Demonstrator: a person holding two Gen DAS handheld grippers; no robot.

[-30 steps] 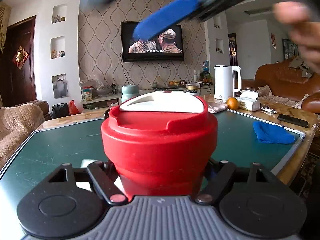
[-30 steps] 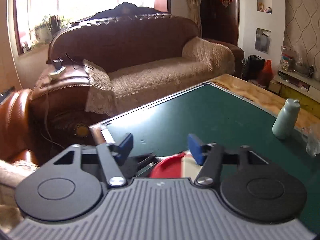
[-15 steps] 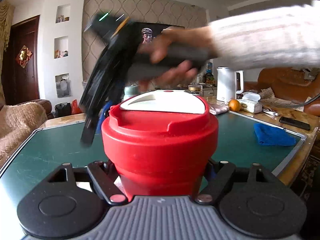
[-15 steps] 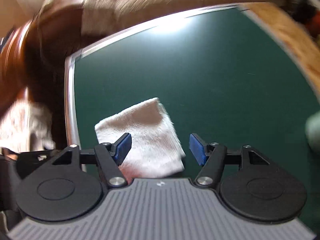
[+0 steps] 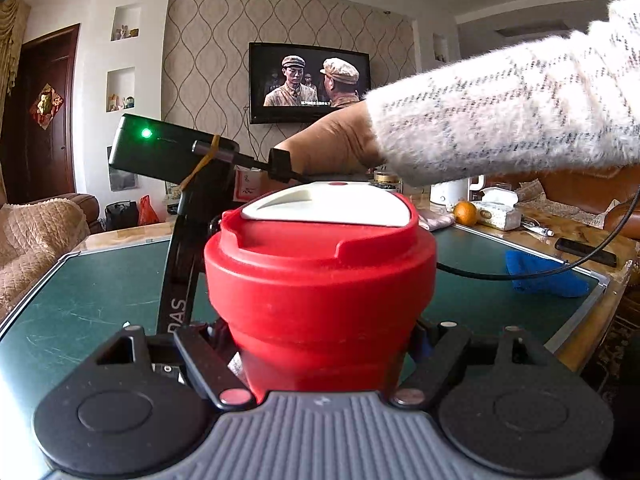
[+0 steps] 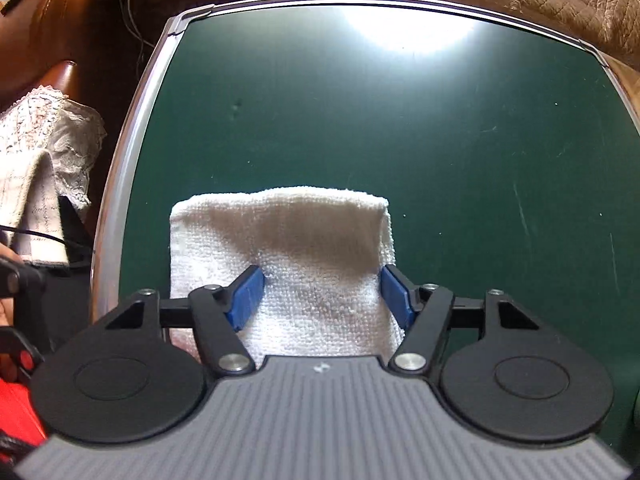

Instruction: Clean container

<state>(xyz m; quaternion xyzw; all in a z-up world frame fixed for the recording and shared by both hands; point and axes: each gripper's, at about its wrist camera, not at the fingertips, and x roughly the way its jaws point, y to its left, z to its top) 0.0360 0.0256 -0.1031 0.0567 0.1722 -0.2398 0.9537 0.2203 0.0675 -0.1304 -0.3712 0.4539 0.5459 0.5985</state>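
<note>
Since the earlier frame our right hand-held gripper (image 6: 322, 294) has swung down over the white towel (image 6: 280, 256), its jaws just closing a little, towel between the blue pads but not yet pinched. On the left, our left hand-held gripper (image 5: 320, 354) clamps the red container (image 5: 320, 276), standing on the green counter (image 5: 92, 292). For a good grasp we judge: lower, pinch through the folded layers, then lift. Container stands upright, long axis vertical, white lid (image 5: 328, 204) on top.
</note>
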